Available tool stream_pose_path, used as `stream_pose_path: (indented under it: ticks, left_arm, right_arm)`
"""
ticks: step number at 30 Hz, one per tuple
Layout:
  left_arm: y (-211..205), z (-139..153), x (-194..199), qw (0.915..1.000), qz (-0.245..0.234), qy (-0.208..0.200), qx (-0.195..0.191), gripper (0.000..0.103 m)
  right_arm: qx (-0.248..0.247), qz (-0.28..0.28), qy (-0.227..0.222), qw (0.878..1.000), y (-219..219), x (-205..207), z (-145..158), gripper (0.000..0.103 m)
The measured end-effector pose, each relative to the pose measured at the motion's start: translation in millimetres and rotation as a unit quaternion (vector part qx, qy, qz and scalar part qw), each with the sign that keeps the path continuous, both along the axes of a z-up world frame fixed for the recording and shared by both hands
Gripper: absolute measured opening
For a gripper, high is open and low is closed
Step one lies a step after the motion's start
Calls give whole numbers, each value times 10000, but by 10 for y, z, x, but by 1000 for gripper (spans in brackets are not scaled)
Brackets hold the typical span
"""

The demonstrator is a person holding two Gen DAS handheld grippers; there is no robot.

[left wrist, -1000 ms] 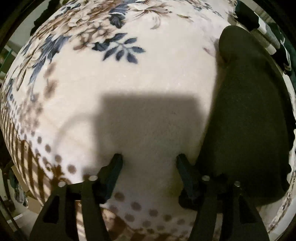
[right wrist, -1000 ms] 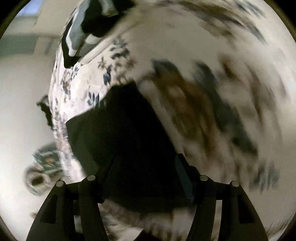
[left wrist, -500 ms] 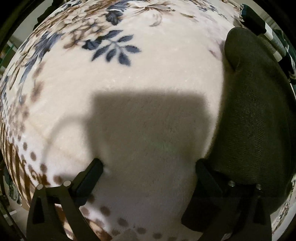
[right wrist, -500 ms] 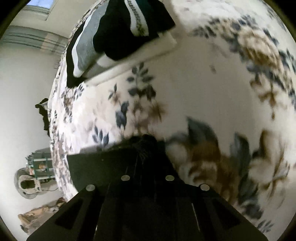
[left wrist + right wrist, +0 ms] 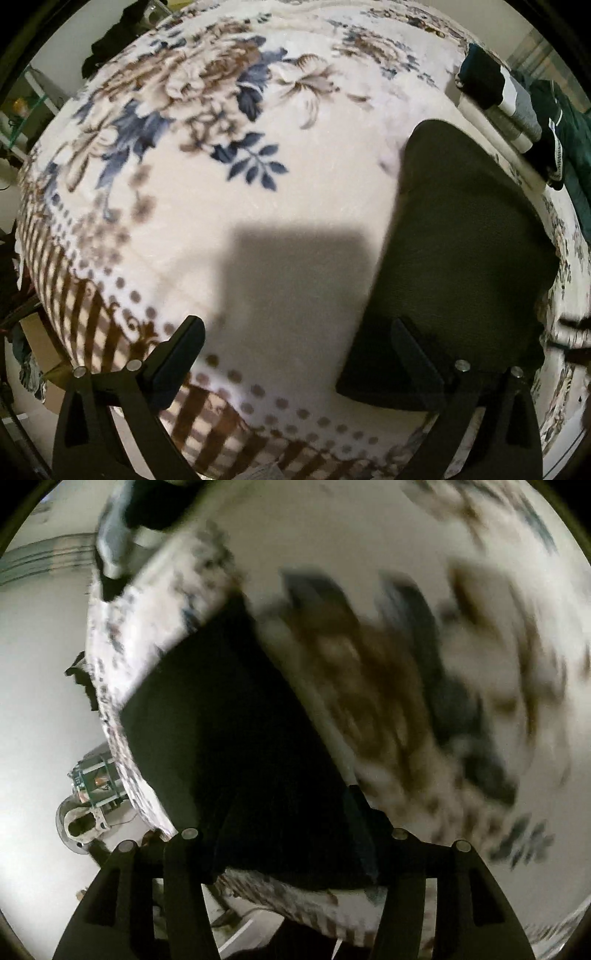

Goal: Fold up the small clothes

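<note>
The work surface is a bed covered by a floral blanket (image 5: 229, 229). The dark garment (image 5: 461, 258) lies flat on it, to the right of centre in the left wrist view, with a rounded far end and a straight near edge close to the blanket's near border. It appears already folded to a compact shape, though its exact type cannot be told.

The left gripper (image 5: 295, 347) hovers over bare blanket with its jaws spread wide and nothing between them. Its right finger overlaps the garment's near left corner in the view; contact cannot be confirmed. This position probably keeps the gripper ready to pin or lift that corner.

The right gripper (image 5: 280, 834) is above the near end of the same garment, which fills the middle of its heavily blurred view. Its jaws stand apart with dark cloth seen between them; no grip is evident.

A stack of folded clothes (image 5: 517, 107) sits at the far right of the bed, probably the destination for finished items, so the folding area stays unobstructed.
</note>
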State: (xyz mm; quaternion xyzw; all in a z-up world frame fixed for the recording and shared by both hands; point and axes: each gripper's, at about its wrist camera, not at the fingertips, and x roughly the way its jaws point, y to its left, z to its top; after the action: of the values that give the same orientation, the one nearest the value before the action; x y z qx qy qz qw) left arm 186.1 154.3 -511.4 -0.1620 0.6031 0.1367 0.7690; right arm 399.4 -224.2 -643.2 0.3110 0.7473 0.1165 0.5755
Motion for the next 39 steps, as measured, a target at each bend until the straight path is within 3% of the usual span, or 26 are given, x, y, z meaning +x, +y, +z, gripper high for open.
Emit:
stream_pose_path:
  ticks: [2,3,4,7,12,15,17,19,20,23,26,28,29,31,32,34,36,37,39]
  left_arm:
    - [-36,4,36,10000,-34,9,10,103]
    - [-71,5,47,10000,-53,42,41,103]
    - [-91,10,63,9999,-71,68,64,103]
    - [-152,61,188,9998,-194,0,62,103]
    - [-268,204,271,9983,-525,-199,124,103]
    - [-289,188,279,9983,-540,-229,46,103]
    - [-276,144,283,9986,-484,-180,-62,103]
    - [-248,150,284,9988,-421,-185,-141,103]
    - [-238,168,277,9988,-401,-213,-171,103]
    - [-216,195,255,9987,-387,-244,-207,103]
    - [-189,174,248,9988,-358,-217,-268,103]
    - [-168,136,238,9989,-327,-192,-289,103]
    - [-159,116,237,9989,-310,-175,-289,103]
    - [-124,102,230,9990,-250,-168,-319,103]
    - [-107,104,227,9990,-228,-187,-344,103]
    - [-64,116,219,9984,-204,-280,-452,103]
    - [-29,89,223,9972,-209,-333,-639,103]
    - [-22,67,232,9970,-222,-310,-669,103]
    - [-28,51,273,9968,-298,-304,-671,103]
  right_arm:
    - [-34,-93,150,9998,21,-196,-158,54]
    - [-11,-218,80,9997,35,-261,-174,21]
    - [-99,-281,-20,9996,50,-312,-153,14]
    - [-327,-442,-484,9973,66,-476,84,12]
    - [-435,-553,-802,9943,-114,-772,472,6]
    - [-669,-463,-381,9960,-229,-968,289,4]
    - [-374,-685,94,9969,-315,-1077,45,4]
    - [-111,-1037,379,9938,-413,-1148,-13,11]
    - [-75,-1169,427,9922,-460,-1177,-2,20]
    - [66,-1622,523,9854,-602,-1319,67,63]
    - [607,-2109,856,9719,-587,-1482,-125,76]
    - [1246,-2233,1091,9606,-409,-1504,-420,76]
    - [1564,-2414,1109,9513,-314,-1505,-579,74]
    - [1626,-2727,662,9459,-234,-1458,-584,51]
    - [1688,-2731,341,9464,-204,-1414,-518,25]
    - [2196,-2528,-642,9401,-151,-1323,-237,22]
    - [2136,-2102,-1209,9463,-175,-1330,-67,21]
    - [1724,-1803,-1194,9610,-209,-1361,-78,21]
    - [1106,-1457,-364,9825,-325,-1480,-348,22]
